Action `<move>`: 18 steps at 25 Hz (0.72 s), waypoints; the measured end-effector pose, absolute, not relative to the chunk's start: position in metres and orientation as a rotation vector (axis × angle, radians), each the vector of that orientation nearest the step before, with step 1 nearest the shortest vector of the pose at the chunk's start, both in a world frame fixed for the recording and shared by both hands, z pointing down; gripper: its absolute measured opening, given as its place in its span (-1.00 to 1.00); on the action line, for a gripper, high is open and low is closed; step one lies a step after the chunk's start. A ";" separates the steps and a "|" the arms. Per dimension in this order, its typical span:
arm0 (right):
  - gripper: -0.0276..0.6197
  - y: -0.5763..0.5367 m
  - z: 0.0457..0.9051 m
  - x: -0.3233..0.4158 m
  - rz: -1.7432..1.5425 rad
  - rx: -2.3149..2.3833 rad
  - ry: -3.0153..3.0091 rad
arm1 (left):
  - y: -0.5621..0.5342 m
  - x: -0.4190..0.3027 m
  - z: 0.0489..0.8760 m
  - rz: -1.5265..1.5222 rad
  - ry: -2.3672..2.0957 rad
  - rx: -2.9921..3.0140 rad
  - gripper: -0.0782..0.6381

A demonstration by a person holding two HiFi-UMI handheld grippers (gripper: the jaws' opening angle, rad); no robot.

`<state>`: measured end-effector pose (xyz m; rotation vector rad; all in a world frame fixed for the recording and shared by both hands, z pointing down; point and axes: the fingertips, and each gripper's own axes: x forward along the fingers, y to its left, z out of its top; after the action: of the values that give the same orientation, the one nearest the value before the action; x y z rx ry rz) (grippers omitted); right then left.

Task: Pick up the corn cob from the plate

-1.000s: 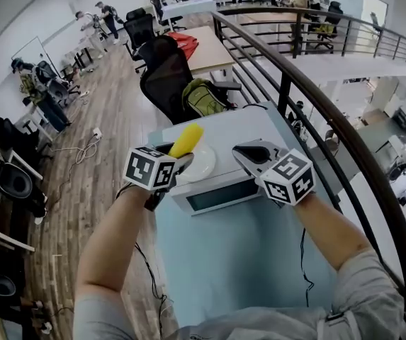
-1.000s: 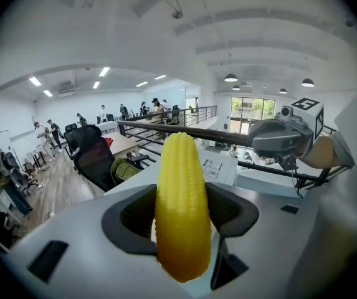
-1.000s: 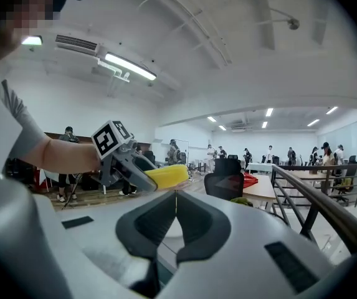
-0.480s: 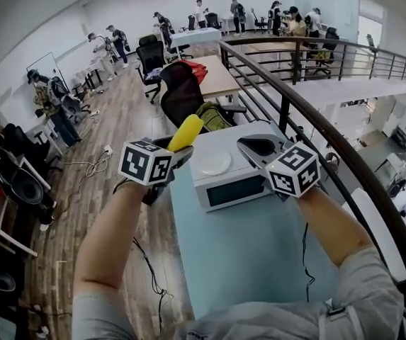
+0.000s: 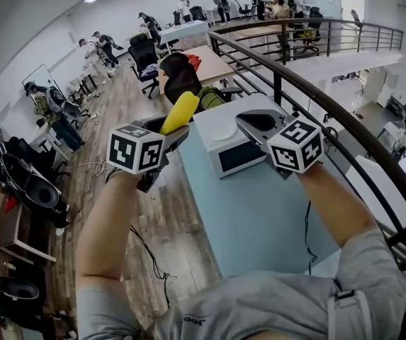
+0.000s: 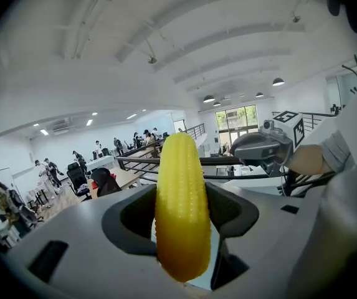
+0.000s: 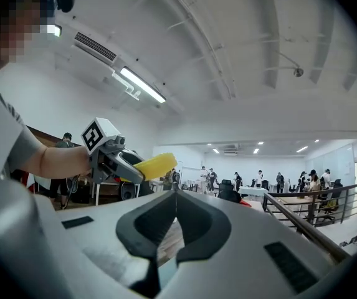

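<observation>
Left claw (image 5: 168,132) clamped on yellow corn cob (image 6: 181,210); cob in air, left of white microwave (image 5: 239,158), clear of white plate (image 5: 224,130) on microwave top. Right claw (image 7: 175,195) pinched together, empty, over microwave. Microwave on pale-blue surface (image 5: 259,218).

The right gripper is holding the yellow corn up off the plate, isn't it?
No, it is the left gripper that holds the corn cob, with its fingers pressed on either side, as the left gripper view shows. The corn cob is indeed up off the plate.
</observation>
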<state>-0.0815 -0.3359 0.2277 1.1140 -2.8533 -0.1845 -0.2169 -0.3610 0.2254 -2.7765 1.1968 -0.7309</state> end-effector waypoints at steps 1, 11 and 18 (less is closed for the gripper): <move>-0.86 -0.327 0.225 -0.081 -0.185 1.121 -2.852 | -0.351 -0.218 0.221 -0.726 1.187 -2.772 -0.08; -0.87 -0.258 0.216 -0.022 -0.187 1.132 -2.860 | -0.262 -0.183 0.221 -0.700 1.181 -2.751 -0.08; -0.87 -0.244 0.212 0.049 -0.178 1.066 -2.909 | -0.234 -0.118 0.224 -0.711 1.239 -2.719 -0.08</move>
<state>0.0492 -0.2441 0.2118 1.0662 -2.9085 -0.1784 -0.1176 -0.2336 0.2236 -2.7185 1.2390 -0.7108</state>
